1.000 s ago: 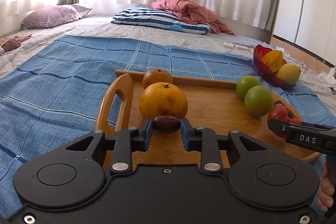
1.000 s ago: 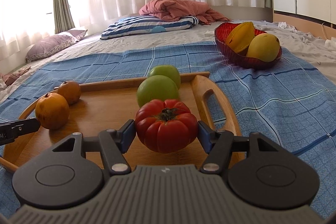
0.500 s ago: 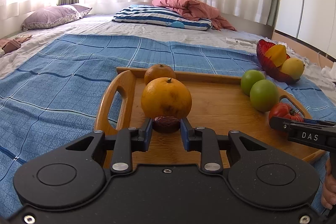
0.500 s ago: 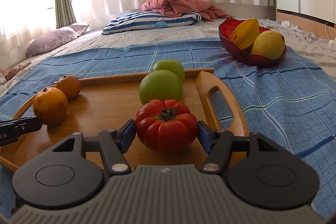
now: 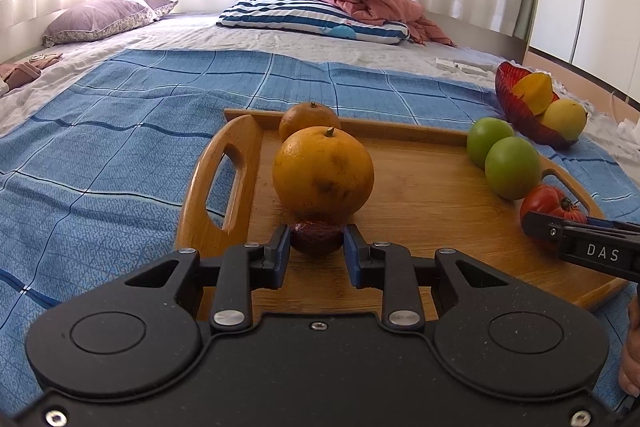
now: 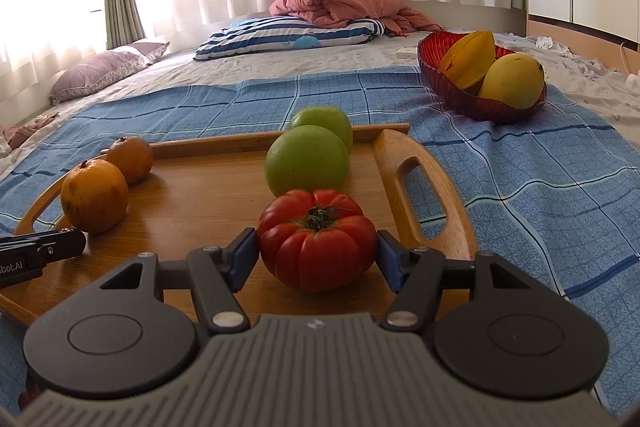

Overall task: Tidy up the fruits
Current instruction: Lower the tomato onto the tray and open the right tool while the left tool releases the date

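A wooden tray [image 5: 420,195] lies on a blue blanket. My left gripper [image 5: 316,247] is shut on a small dark brown fruit [image 5: 316,238], just in front of a large orange [image 5: 323,175]; a smaller orange [image 5: 308,118] sits behind it. My right gripper [image 6: 316,255] is shut on a red ribbed tomato [image 6: 316,243] at the tray's right side, also seen in the left wrist view [image 5: 548,201]. Two green fruits [image 6: 307,163] [image 6: 323,121] stand in line behind the tomato.
A red bowl [image 6: 452,87] holding a yellow mango [image 6: 512,81] and a starfruit [image 6: 466,61] stands on the blanket at the back right. The tray's handles [image 5: 222,183] [image 6: 424,183] rise at both ends. Pillows [image 5: 312,15] lie at the bed's far end.
Both grippers have moved slightly forward over the tray, each still holding its fruit; the oranges and green fruits appear nearer.
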{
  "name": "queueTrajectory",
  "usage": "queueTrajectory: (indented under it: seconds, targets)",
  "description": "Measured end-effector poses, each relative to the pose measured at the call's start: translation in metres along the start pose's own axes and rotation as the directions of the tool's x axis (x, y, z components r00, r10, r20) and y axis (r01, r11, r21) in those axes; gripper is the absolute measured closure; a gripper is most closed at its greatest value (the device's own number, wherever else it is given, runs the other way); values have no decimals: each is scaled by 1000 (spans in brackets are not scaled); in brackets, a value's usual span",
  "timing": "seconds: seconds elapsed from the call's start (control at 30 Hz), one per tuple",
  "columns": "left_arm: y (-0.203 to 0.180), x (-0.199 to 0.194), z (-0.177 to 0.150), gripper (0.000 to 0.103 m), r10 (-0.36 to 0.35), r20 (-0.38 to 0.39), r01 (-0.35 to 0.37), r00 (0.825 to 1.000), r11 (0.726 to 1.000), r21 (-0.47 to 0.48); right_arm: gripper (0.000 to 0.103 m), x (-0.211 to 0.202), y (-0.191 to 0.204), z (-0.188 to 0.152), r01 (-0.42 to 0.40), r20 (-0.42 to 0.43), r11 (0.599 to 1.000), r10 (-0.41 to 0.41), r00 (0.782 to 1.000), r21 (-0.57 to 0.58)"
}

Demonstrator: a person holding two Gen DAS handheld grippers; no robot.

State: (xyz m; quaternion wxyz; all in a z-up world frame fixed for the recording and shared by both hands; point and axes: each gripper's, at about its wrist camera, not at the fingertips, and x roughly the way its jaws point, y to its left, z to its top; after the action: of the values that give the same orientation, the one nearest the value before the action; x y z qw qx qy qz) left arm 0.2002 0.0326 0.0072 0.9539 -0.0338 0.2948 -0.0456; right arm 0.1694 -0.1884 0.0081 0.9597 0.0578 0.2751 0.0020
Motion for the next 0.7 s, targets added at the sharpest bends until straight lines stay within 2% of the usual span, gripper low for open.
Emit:
queueTrajectory:
  seconds: [0.7]
  targets:
    - [-2,5,-3,74,12,-19,-12,1000,1000,19,34,0,2,-1,4,-10,1000,-4,1000,-11]
